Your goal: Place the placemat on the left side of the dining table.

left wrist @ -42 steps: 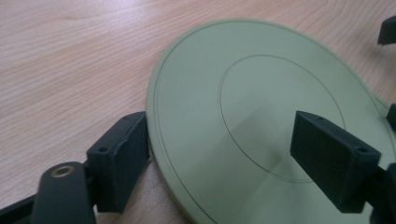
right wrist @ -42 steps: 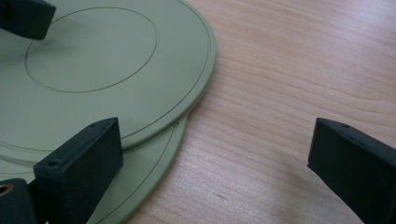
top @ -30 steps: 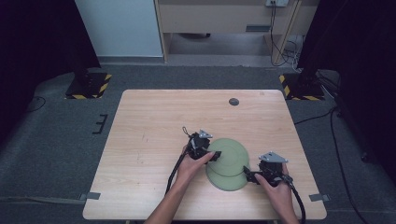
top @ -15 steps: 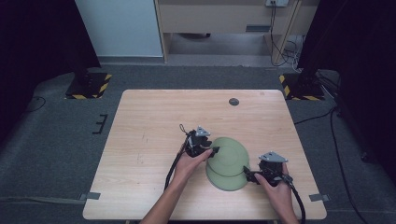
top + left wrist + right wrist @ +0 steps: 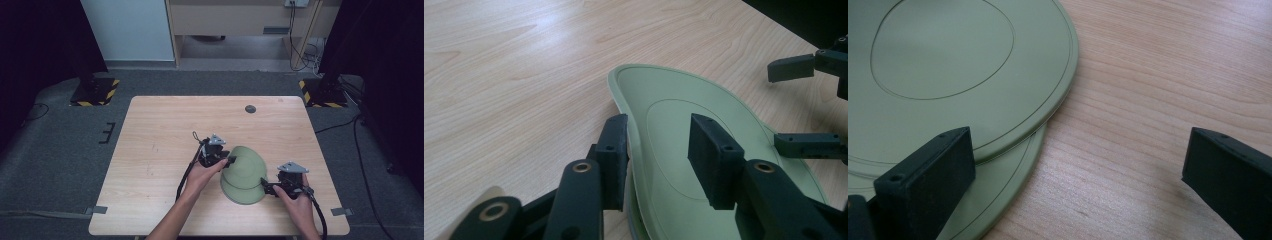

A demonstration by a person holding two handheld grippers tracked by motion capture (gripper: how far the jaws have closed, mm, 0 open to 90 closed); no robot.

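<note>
Plates of pale green plastic, round and flat-rimmed, lie as a stack of two on the light wooden table [image 5: 150,150]; the upper green plate [image 5: 243,162] is tilted and shifted off the lower green plate [image 5: 240,192], whose edge peeps out beneath it towards the person; the stack sits towards the near right part of the table, with bare wood open to the left of the plates and beyond them, and a narrower strip between the plates and the table's right edge. Left gripper [image 5: 659,145], at the plates' left edge, has been closing its jaws; they straddle the raised rim of the upper plate, one pad outside, one over the plate's inner face; a gap shows at the inner pad, so nothing is pinched. Right gripper [image 5: 1075,165], at the plates' near right edge, stands wide apart; its left pad hangs over the overlapping rims, its right pad over bare wood; whether the pad touches the rim I cannot tell. Beyond the plates, near the far edge, lies a small dark round disc [image 5: 250,108], too small to make out.
</note>
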